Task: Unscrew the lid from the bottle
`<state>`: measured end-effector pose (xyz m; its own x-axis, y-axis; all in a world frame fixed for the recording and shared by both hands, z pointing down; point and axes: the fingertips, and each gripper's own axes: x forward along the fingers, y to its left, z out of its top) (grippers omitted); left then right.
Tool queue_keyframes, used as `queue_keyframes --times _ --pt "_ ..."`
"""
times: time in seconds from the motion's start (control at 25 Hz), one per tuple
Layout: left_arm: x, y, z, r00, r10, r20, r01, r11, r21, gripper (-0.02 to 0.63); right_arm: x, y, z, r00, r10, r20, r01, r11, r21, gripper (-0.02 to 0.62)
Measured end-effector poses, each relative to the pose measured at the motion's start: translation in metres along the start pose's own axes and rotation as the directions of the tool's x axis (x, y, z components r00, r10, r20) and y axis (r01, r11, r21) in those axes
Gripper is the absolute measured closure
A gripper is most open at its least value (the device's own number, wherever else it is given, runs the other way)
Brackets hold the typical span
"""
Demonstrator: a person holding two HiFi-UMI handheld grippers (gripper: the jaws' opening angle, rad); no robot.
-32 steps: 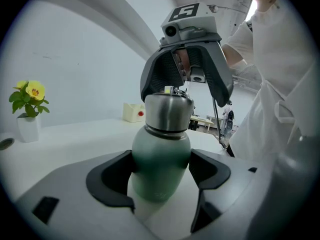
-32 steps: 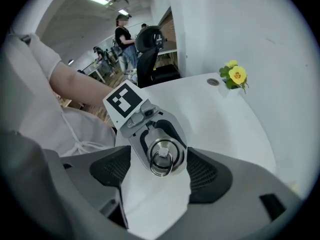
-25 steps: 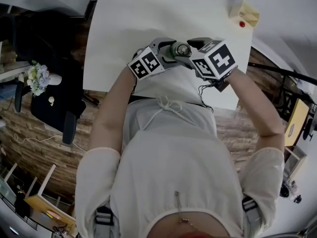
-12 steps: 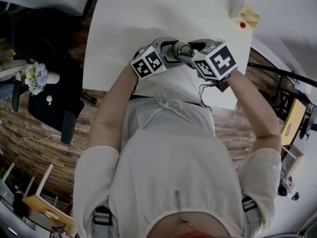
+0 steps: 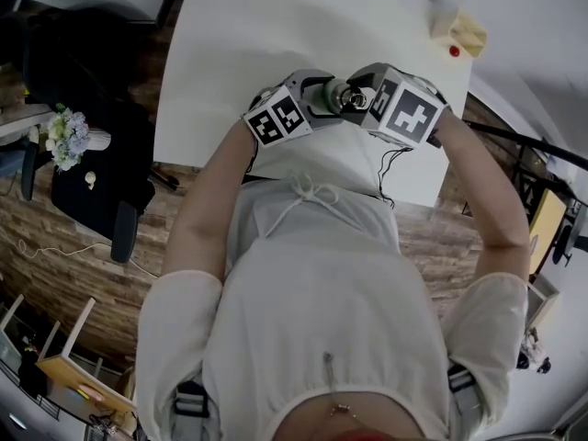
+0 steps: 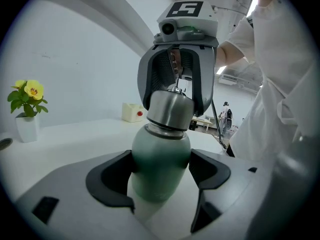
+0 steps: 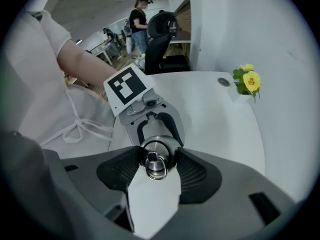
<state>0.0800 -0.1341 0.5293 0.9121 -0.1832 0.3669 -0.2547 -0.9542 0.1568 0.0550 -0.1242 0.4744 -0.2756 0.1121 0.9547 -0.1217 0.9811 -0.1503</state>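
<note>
White tabletop [image 5: 276,44] lies below. My left hand-held gripper [image 6: 161,176] clamps the green bottle [image 6: 160,154] above it; my right hand-held gripper [image 7: 156,162], jaws having just closed in, grips its lid [image 7: 162,146]. I should twist squarely, bottle held firm.

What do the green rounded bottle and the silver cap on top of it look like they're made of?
Green rounded bottle: probably metal with a matte painted or powder coat. The sage colour is even and the highlights are soft, though coated plastic can't be ruled out.
Silver cap: most likely stainless steel with a brushed, satin finish. It is bare grey metal with streaky bright reflections.
</note>
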Motion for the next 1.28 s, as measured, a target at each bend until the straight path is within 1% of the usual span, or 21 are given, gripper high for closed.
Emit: queue_keyframes --times 0.16,0.24,0.32,0.4,0.48,0.6,0.76,0.96,1.28 --pt "0.0013 -0.0013 -0.0018 1.000 -0.002 -0.010 0.002 1.000 -0.003 0.238 0.0002 0.0017 -0.0032 0.997 0.026 -0.076 -0.038 0.986 -0.159 0.350" --pt "0.0013 -0.0013 -0.0021 1.000 0.000 -0.009 0.000 1.000 -0.002 0.238 0.0008 0.0023 -0.0044 0.994 0.023 -0.111 -0.050 0.968 -0.244 0.350" --pt "0.0009 -0.0010 -0.0019 1.000 0.003 -0.008 -0.003 1.000 -0.002 0.238 0.0012 0.0034 -0.0046 0.990 0.016 -0.139 -0.061 0.942 -0.329 0.350" --pt "0.0011 -0.0008 -0.0024 1.000 0.004 -0.012 -0.004 1.000 -0.002 0.238 0.0014 0.0041 -0.0044 0.986 0.008 -0.165 -0.071 0.923 -0.379 0.350" --pt "0.0015 -0.0007 -0.0020 1.000 0.006 -0.011 -0.006 1.000 -0.002 0.238 0.0012 0.0043 -0.0045 0.983 0.007 -0.185 -0.080 0.916 -0.392 0.350" --pt "0.0007 -0.0009 -0.0032 1.000 0.009 -0.013 -0.009 1.000 -0.009 0.238 0.0009 0.0046 -0.0042 0.981 0.011 -0.192 -0.085 0.920 -0.382 0.350" --pt "0.0002 -0.0008 -0.0018 1.000 0.006 -0.015 -0.006 1.000 0.000 0.238 0.0013 0.0041 -0.0040 0.983 0.000 -0.184 -0.068 0.930 -0.360 0.351" --pt "0.0011 -0.0011 -0.0030 1.000 0.004 -0.013 -0.003 1.000 0.005 0.238 0.0016 0.0040 -0.0054 0.980 -0.027 -0.196 -0.045 0.934 -0.355 0.352" --pt "0.0020 -0.0002 -0.0041 1.000 -0.001 -0.012 0.001 1.000 -0.009 0.238 -0.0001 0.0026 -0.0048 0.976 -0.054 -0.212 -0.029 0.928 -0.372 0.354"
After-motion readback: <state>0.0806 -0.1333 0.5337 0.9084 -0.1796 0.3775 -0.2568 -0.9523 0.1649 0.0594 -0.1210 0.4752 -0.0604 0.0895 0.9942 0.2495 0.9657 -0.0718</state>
